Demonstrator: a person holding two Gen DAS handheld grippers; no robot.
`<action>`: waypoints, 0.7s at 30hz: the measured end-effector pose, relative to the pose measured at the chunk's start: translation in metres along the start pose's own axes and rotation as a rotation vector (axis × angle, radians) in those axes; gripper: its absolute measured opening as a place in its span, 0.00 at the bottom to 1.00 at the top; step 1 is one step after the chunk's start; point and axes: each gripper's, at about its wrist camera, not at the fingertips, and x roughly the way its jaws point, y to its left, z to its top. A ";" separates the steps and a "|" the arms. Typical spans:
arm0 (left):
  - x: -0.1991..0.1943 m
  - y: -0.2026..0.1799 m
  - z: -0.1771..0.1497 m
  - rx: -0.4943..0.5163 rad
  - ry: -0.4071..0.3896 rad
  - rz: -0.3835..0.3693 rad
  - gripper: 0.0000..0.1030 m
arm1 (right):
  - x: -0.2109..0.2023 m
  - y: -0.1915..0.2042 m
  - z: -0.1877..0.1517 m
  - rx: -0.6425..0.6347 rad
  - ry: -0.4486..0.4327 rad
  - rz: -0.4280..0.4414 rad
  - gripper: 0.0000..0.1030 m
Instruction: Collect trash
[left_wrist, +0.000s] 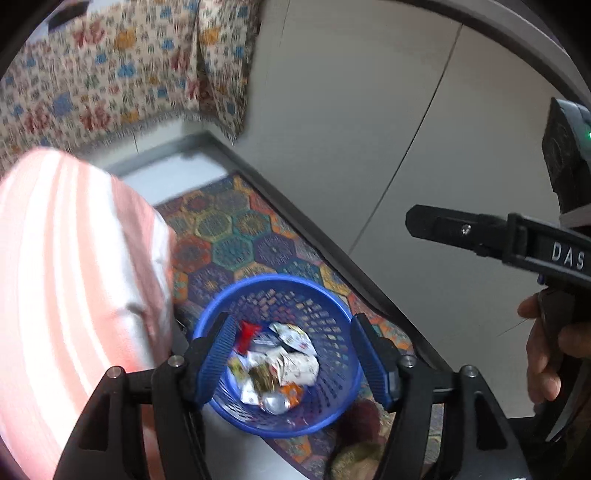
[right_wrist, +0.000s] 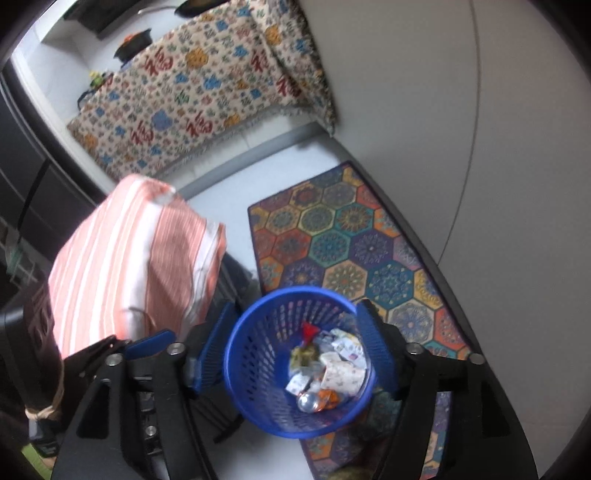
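A blue perforated trash basket stands on the floor below both grippers; it also shows in the right wrist view. It holds several crumpled wrappers, a red scrap and a crushed can. My left gripper is open and empty above the basket. My right gripper is open and empty above the same basket. The right gripper also shows from the side in the left wrist view, held by a hand.
A colourful hexagon-patterned rug lies under the basket. A pink-striped covered block stands left of it. A patterned cloth-covered sofa is at the back. A white wall runs along the right.
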 end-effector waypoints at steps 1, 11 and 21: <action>-0.007 -0.002 -0.001 0.009 -0.024 0.014 0.67 | -0.004 0.000 0.000 0.001 -0.011 -0.003 0.84; -0.080 -0.021 -0.021 0.032 -0.081 0.108 0.84 | -0.050 0.020 -0.022 -0.047 -0.063 0.007 1.00; -0.125 -0.021 -0.041 0.014 -0.142 0.220 0.85 | -0.084 0.050 -0.072 -0.122 -0.101 -0.133 1.00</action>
